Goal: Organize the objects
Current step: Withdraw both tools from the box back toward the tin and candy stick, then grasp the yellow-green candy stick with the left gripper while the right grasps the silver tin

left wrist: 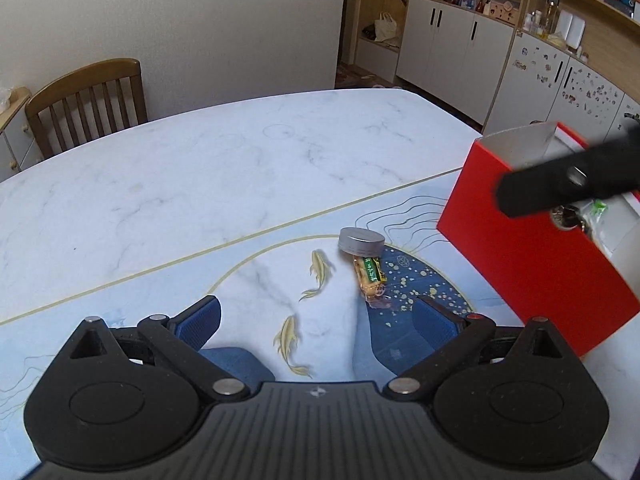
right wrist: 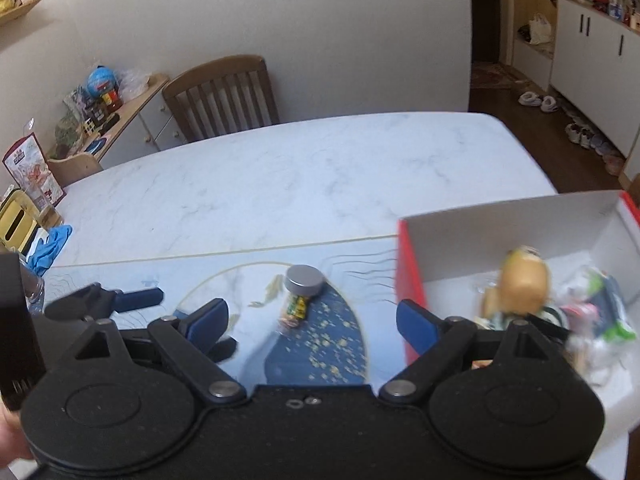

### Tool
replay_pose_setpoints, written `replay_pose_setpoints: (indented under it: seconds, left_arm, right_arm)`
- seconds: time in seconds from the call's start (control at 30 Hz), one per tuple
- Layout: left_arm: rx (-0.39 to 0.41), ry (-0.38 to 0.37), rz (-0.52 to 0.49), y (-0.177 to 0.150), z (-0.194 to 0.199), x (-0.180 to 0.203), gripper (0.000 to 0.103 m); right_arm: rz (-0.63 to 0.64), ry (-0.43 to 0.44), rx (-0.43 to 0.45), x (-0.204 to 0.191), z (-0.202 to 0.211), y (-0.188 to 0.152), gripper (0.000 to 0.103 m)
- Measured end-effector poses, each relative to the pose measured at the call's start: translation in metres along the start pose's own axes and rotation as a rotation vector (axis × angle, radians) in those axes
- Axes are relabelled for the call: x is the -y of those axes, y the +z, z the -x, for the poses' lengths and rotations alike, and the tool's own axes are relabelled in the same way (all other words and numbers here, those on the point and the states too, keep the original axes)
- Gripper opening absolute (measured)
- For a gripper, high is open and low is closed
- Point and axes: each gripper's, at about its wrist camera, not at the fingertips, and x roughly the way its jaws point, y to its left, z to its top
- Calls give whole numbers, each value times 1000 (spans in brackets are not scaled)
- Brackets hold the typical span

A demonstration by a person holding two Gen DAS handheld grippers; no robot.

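Note:
A grey round tin (left wrist: 361, 241) lies on the patterned mat, touching a wrapped green-and-yellow snack (left wrist: 371, 276) just in front of it. Both also show in the right wrist view: the tin (right wrist: 304, 279) and the snack (right wrist: 295, 309). A red box (left wrist: 532, 264) with a white inside (right wrist: 516, 236) stands to the right and holds a tan figure (right wrist: 524, 284) and several wrapped items. My left gripper (left wrist: 318, 318) is open and empty, low over the mat short of the snack. My right gripper (right wrist: 312, 320) is open and empty above the mat by the box's left wall.
The marble table (left wrist: 224, 168) stretches away behind the mat. A wooden chair (left wrist: 88, 100) stands at its far side. A blue cloth (right wrist: 50, 248) and a yellow box (right wrist: 16, 224) sit at the table's left end. White cabinets (left wrist: 452, 48) line the far wall.

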Motion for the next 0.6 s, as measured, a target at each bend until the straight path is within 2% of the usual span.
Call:
replay_pose_setpoints:
  seconds: [0.2,0.43,0.6]
  left_arm:
    - [7,-5,-15,1,-20,9,102]
    - [31,2,17,3,-41,17,102]
    - [47,-5,17,2,-54,25,102]
  right_arm:
    - [18,0,-80,-12,-37,21,91]
    - [-14,-41,-204,-15,-86,32,91]
    - [-27,-46,-246,-19,-108,38,91]
